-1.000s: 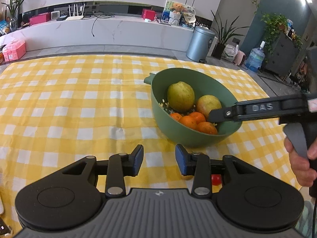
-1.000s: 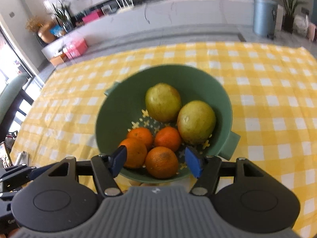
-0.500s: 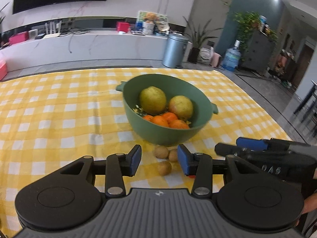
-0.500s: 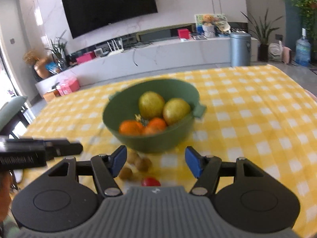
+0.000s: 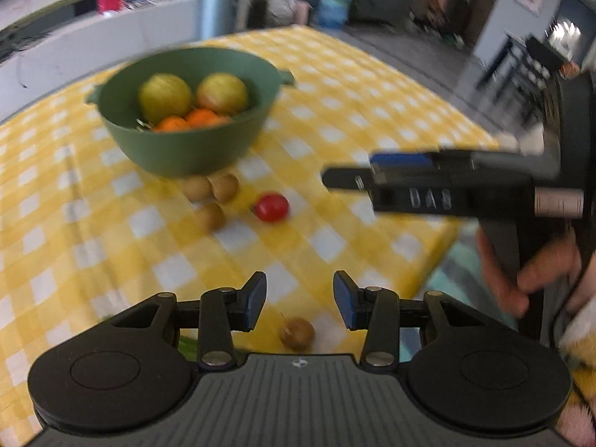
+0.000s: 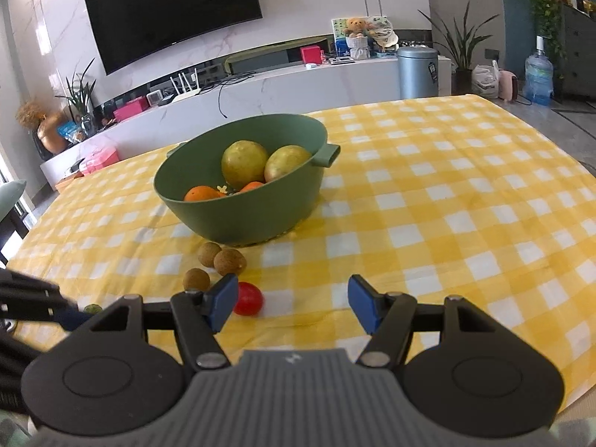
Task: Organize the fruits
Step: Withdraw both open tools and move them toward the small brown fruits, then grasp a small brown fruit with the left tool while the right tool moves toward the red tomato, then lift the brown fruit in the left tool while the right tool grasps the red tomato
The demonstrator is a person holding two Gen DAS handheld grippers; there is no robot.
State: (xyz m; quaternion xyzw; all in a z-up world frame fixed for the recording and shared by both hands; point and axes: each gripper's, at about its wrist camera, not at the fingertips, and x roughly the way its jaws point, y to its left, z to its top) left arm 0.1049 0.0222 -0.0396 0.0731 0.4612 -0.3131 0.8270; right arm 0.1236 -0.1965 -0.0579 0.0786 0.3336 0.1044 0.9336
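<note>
Blue pads face each other on our left gripper [image 5: 300, 300], and its jaws are closing with nothing pressed between them. Just below the gap, close against the gripper body, one small brown fruit [image 5: 296, 333] lies loose on the yellow checked cloth [image 5: 111, 231] that covers the surface. We cannot tell from this blurred view whether a pad touches it; it looks free.

Our right gripper [image 6: 292, 307] stands moderately open and empty over the same cloth. Just beyond its left pad, partly hidden by it, sits a cherry tomato [image 6: 249, 298]. A little farther out on that side lie three more brown fruits: a single one [image 6: 196, 279] nearest, then a pair touching each other [image 6: 220, 257].

In the left wrist view the right gripper [image 5: 346, 182] reaches in from the right side, held by a hand [image 5: 529, 275], with the tomato [image 5: 272, 206] just past its tip.

Beyond the pair, straight ahead of both grippers, stands the green bowl [image 6: 238, 216]. Inside it we see two large yellow-green fruits [image 6: 244, 162] side by side, with oranges [image 6: 201, 193] lower in front of them.
</note>
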